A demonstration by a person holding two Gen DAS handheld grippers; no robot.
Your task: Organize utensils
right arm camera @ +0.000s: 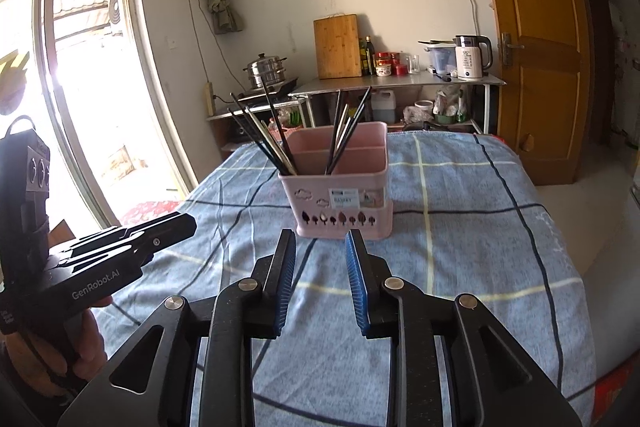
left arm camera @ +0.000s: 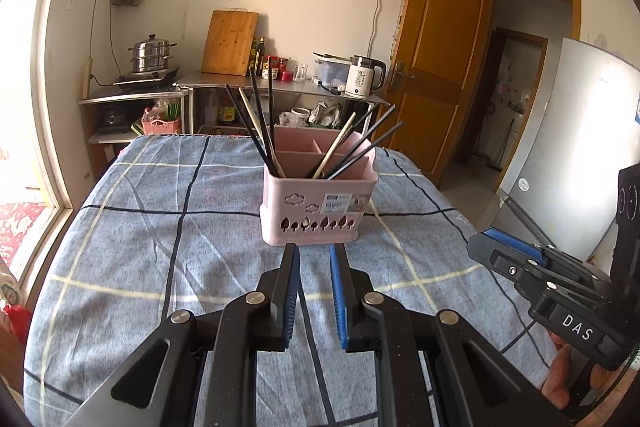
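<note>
The pink caddy (left arm camera: pixel 318 211) is sitting upright near the middle of the worktop (left arm camera: pixel 140 247), on a blue checked cloth (right arm camera: pixel 460 227). Chopsticks (left arm camera: pixel 260 115) are leaning out of its front compartments — one bunch tipping left, another bunch (left arm camera: pixel 360 143) fanning right; the back compartment's contents I can't make out. Both tools are hovering just in front of it, apart from it and from each other. The left tool (left arm camera: pixel 315 251) is showing a narrow gap between its blue pads, gripping nothing. The right tool (right arm camera: pixel 320 239) is gaping wider — also empty. Behind the worktop, a counter (right arm camera: pixel 400 81) is carrying a cutting board (right arm camera: pixel 337 46) and a kettle (right arm camera: pixel 472 57).
</note>
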